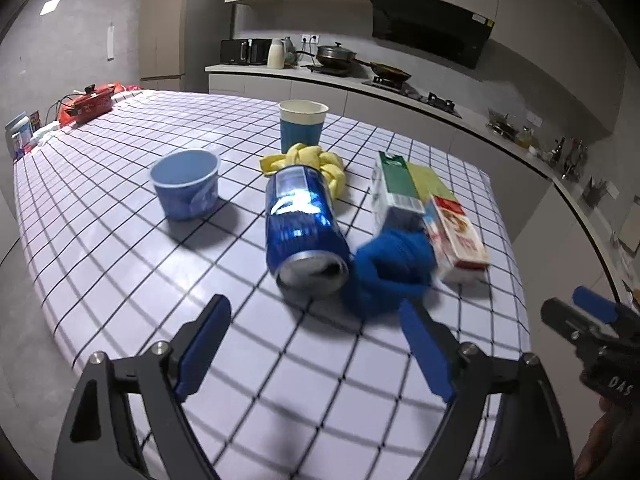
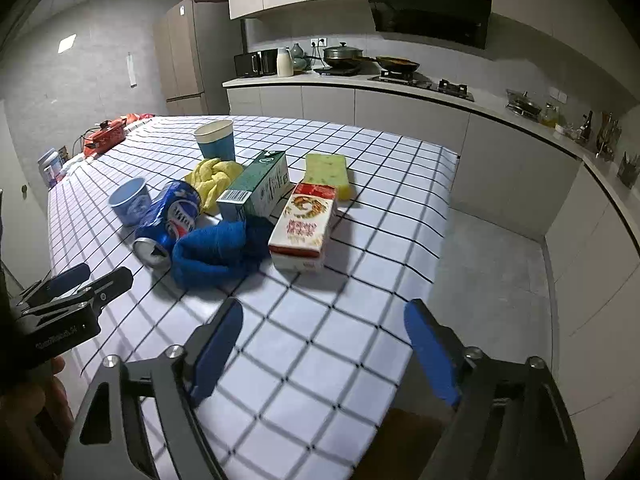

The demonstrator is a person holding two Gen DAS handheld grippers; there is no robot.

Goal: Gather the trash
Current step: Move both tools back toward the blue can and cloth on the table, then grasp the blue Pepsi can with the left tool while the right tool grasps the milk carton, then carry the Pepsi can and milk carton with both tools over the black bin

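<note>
Left gripper: jaws stand wide with nothing between them, over bare cloth just short of the blue can.
Right gripper: also spread wide and empty, over the near part of the table, to the right of the blue can and nearer than it.
Blue can: the landmark; lies on its side on the checked tablecloth, open mouth turned toward the left gripper.
Blue cloth: crumpled, touching the can's right side at its mouth end.
Red and white carton: lying flat, right of the can, just past the blue cloth.
Green carton: on its side, right of the can and behind the blue cloth, beside the red and white carton.
Blue bowl: upright, left of the can, a little apart from it.
Yellow cloth: bunched directly behind the can, touching its far end.
Sponge: yellow-green, behind and well to the right of the can, past both cartons.
Paper cup: blue with a white rim, upright behind the can, just beyond the yellow cloth.
Kitchen counter: far behind the can, carrying pans and a stove.
</note>
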